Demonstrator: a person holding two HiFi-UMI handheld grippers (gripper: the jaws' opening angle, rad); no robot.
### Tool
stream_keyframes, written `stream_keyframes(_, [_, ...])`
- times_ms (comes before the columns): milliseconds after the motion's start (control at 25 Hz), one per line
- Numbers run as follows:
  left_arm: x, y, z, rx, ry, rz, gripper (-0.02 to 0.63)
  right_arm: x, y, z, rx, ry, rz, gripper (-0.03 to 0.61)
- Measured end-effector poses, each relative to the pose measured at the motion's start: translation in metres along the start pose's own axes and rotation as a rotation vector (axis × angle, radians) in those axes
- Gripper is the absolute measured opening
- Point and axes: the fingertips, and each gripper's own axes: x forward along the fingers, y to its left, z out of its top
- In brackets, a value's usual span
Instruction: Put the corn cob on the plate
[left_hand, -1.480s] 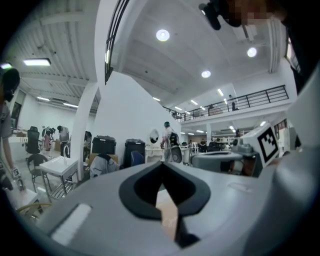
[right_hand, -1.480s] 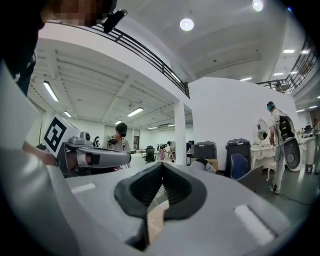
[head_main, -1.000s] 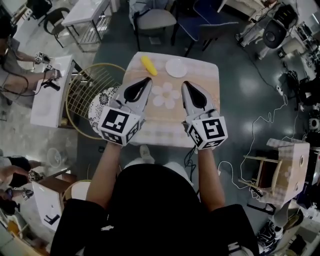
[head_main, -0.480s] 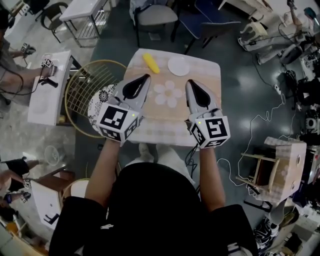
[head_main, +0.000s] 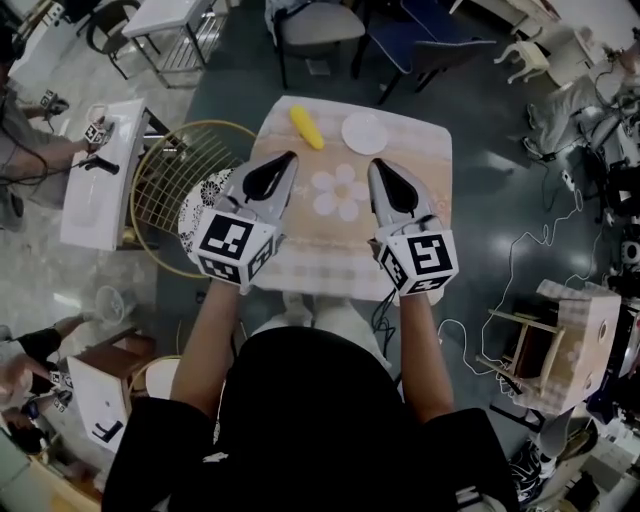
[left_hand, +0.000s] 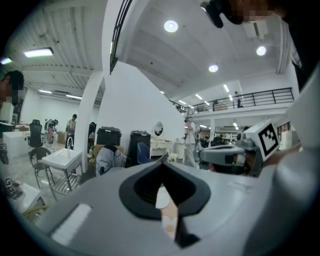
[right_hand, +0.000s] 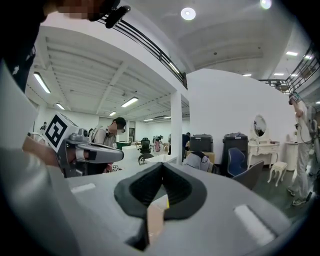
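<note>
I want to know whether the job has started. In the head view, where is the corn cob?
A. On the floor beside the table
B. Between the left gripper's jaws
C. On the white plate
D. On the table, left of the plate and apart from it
D: the corn cob lies on the far part of the table, left of the plate with bare cloth between them.

Head cam: steep top-down over surface (head_main: 320, 245). Left gripper (head_main: 290, 157) and right gripper (head_main: 373, 165) cams: tight behind own jaws, near-level, each catching the other at frame edge.
</note>
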Motion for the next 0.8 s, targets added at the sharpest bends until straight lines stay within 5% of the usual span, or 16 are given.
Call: stream_keyframes(800, [0.09,0.056,-0.08,-0.067,0.168,0.079,0.003,0.087,-0.079,-0.093,0.084,0.156,0.059,0.002])
